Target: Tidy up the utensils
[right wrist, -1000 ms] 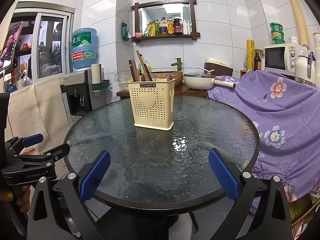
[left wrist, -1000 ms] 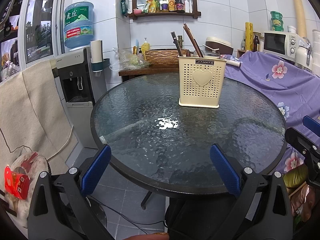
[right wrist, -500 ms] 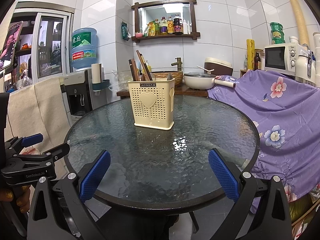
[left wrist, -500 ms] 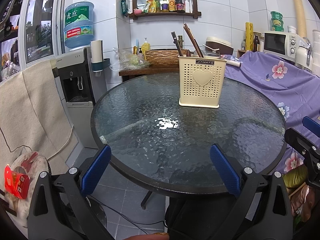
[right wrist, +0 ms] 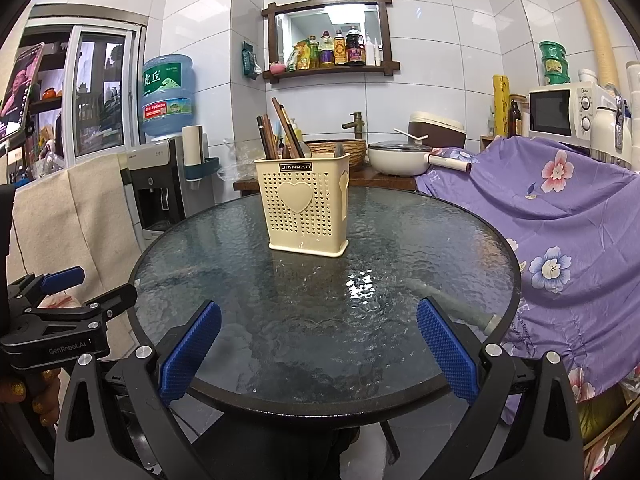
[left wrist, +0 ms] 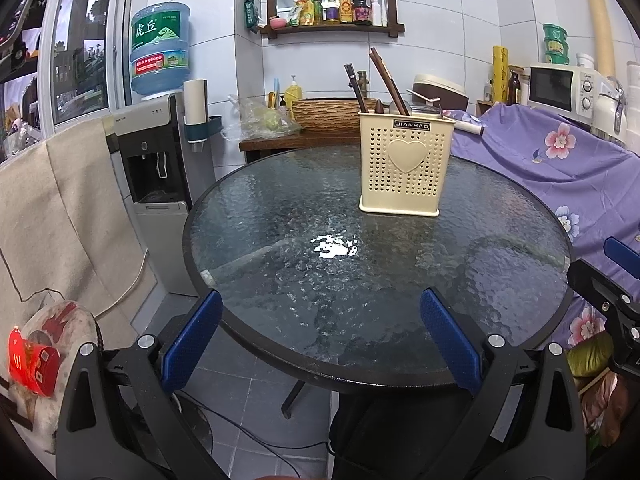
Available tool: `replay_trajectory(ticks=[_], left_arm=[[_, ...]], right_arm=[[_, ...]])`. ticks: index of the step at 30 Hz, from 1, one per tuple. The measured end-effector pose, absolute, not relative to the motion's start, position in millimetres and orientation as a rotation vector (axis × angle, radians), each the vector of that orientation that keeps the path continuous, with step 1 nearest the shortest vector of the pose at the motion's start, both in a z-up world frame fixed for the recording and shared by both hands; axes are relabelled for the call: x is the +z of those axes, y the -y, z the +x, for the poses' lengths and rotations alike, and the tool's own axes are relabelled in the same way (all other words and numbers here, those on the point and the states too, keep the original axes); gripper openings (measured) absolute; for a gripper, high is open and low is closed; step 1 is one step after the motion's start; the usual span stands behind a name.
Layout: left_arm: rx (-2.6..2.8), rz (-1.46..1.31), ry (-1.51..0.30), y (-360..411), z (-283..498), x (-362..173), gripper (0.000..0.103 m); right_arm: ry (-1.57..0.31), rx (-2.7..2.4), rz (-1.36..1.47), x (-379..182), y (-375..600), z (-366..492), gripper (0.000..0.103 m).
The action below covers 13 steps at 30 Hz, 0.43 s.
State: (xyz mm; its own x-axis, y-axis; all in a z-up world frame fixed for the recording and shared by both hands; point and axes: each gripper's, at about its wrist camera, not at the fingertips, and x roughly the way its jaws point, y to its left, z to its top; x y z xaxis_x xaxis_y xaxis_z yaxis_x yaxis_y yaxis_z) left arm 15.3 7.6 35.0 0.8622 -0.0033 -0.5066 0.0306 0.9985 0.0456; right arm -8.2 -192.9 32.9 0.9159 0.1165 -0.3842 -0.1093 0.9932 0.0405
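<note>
A cream perforated utensil holder with a heart on its face stands upright on the round glass table. Dark brown chopsticks lean out of its top. My left gripper is open at the table's near edge, with nothing between its blue pads. The right gripper is open too, also held at the near rim and empty. Each gripper shows in the other's view, at the right edge and the left edge.
A water dispenser and a beige cloth stand left of the table. A purple floral cover drapes the counter at the right, with a microwave behind it. A sink, pot and basket sit at the back.
</note>
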Motion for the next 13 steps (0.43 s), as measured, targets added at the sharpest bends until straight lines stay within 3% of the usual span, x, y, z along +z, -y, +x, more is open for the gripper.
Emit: replay_trajectory(ticks=[13], left_arm=[[-0.008,0.033,-0.511,-9.8,12.2,37.1,0.097]], right_arm=[[-0.397,0.114,0.018,31.2,188.8,-10.7,0.097]])
